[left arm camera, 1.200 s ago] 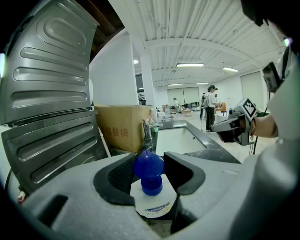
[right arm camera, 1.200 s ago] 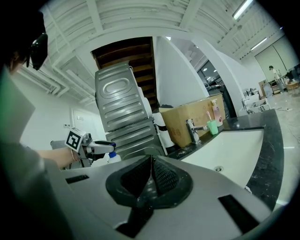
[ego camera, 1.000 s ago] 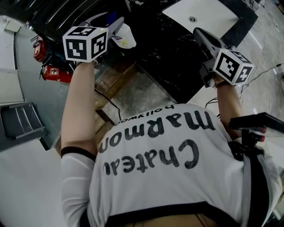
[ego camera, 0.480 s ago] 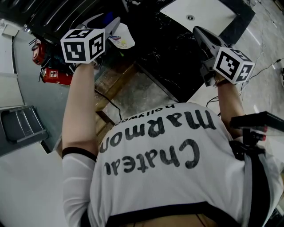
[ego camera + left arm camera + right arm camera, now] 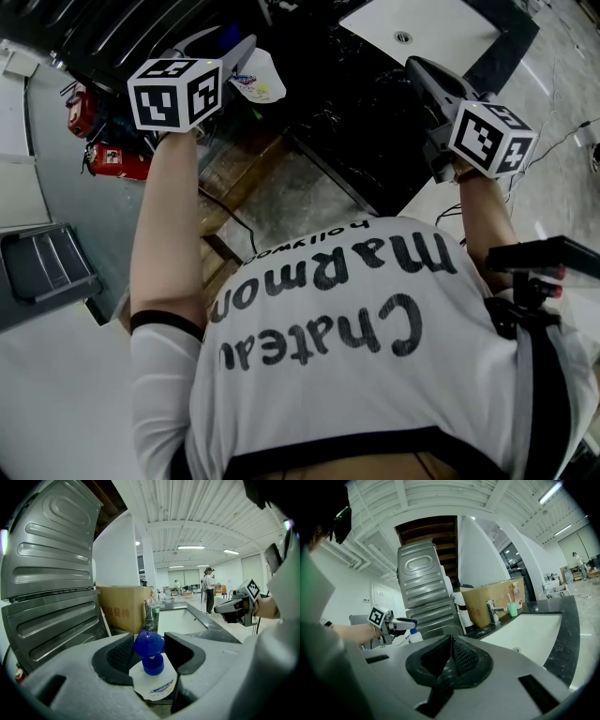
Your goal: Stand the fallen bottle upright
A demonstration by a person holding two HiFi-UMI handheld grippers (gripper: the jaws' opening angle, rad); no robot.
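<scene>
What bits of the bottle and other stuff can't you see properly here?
- Base of the bottle: left gripper view, hidden by the body of the left gripper.
- Its label print: same view, too small and partly cut off.
- What is under the bottle: head view, blocked by the marker cube and the arm.
- Far-off people: left gripper view, too small.

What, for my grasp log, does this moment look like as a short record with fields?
left claw: closed on the bottle, one pad on each side of its top
bottle: white body, blue cap showing between the jaws
right claw: jaws together, nothing between them, well apart from the bottle
setting: black counter with a white sink
bottle resting on a surface: cannot tell
</scene>
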